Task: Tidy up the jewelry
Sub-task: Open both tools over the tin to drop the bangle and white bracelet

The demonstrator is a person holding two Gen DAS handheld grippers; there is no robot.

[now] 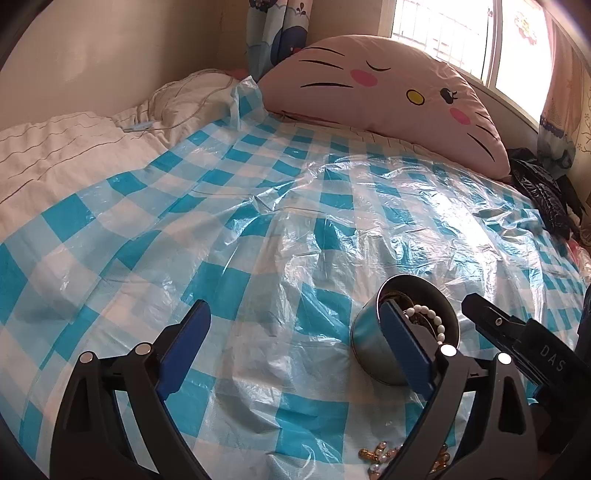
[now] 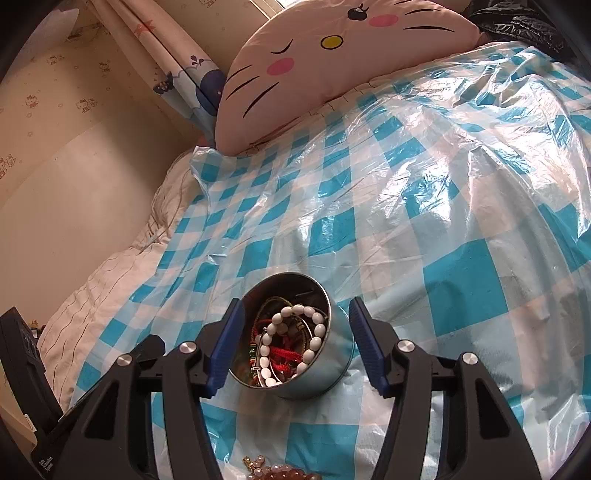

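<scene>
A round metal tin (image 2: 306, 373) sits tilted on the blue checked plastic sheet (image 2: 424, 206). It holds a white bead bracelet (image 2: 295, 332), red cords and other jewelry. My right gripper (image 2: 295, 343) is open, its blue pads on either side of the tin; whether they touch it I cannot tell. In the left wrist view the tin (image 1: 373, 339) lies behind my right finger, and my left gripper (image 1: 295, 350) is open and empty, left of the tin. Loose gold and pearl jewelry (image 1: 384, 458) lies near the front edge; it also shows in the right wrist view (image 2: 269, 469).
A pink cat-face pillow (image 1: 380, 96) lies at the head of the bed. White bedding (image 1: 66, 147) lies on the left. A black jacket (image 1: 543, 192) is on the far right. A curtain (image 1: 273, 33) and a window (image 1: 454, 33) stand behind.
</scene>
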